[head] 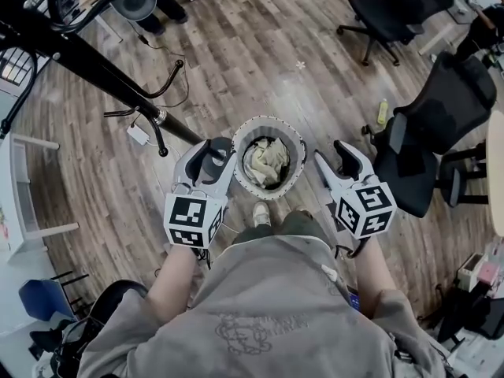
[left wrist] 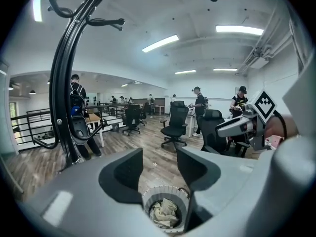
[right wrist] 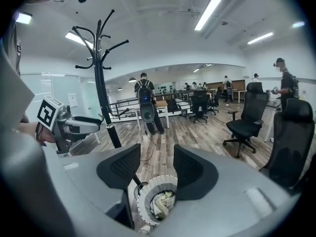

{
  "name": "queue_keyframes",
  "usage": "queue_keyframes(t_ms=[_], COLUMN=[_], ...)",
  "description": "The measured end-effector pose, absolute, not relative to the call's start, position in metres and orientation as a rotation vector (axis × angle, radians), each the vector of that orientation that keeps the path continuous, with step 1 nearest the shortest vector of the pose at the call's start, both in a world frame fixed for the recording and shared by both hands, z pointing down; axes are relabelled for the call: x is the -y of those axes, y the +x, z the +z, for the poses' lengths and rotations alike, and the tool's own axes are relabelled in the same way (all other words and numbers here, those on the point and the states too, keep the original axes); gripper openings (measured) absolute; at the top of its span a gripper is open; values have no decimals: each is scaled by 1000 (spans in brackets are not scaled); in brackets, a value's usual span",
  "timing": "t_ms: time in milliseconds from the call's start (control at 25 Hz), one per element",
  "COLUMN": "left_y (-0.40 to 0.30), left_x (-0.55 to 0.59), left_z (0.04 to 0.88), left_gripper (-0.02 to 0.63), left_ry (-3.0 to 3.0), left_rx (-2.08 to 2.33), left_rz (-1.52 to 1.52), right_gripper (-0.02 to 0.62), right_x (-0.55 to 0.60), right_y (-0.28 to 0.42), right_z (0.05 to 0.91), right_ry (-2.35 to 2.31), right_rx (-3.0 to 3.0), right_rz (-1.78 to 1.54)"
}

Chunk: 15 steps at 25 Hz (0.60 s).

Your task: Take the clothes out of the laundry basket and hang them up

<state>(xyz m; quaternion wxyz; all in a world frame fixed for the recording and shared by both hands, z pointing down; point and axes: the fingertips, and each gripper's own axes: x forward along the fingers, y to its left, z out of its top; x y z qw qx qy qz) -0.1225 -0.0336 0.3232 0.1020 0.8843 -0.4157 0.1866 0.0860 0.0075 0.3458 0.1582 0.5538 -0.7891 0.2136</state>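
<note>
A round white laundry basket (head: 268, 121) stands on the wood floor just in front of my feet, with pale beige clothes (head: 266, 162) crumpled inside. My left gripper (head: 213, 153) hovers at its left rim and my right gripper (head: 337, 159) off its right rim, both well above it. Both are open and empty. Between the left jaws (left wrist: 160, 169) the basket (left wrist: 165, 190) and the clothes (left wrist: 164, 212) show below. The right gripper (right wrist: 157, 167) also looks down on the basket (right wrist: 147, 192). A black coat rack (head: 94, 65) rises at the left.
The rack's pole (right wrist: 101, 83) and foot stand close to the basket's left side. Black office chairs (head: 441, 132) (head: 394, 6) stand to the right and far right. A yellow bottle (head: 383, 113) lies on the floor. People stand and walk in the far room.
</note>
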Motion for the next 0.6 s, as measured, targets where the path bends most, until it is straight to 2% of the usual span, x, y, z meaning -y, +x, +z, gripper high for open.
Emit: queue_keyframes(t_ms=[600], left_y=[-93], left_x=[67], left_z=[376], left_gripper=[216], left_ry=[2397], left_rx=[1307], left_rz=[633], right_gripper=[216], right_x=[45], right_y=[111], right_z=[409], right_ry=[1445], right_rx=[2246], right_rz=[743])
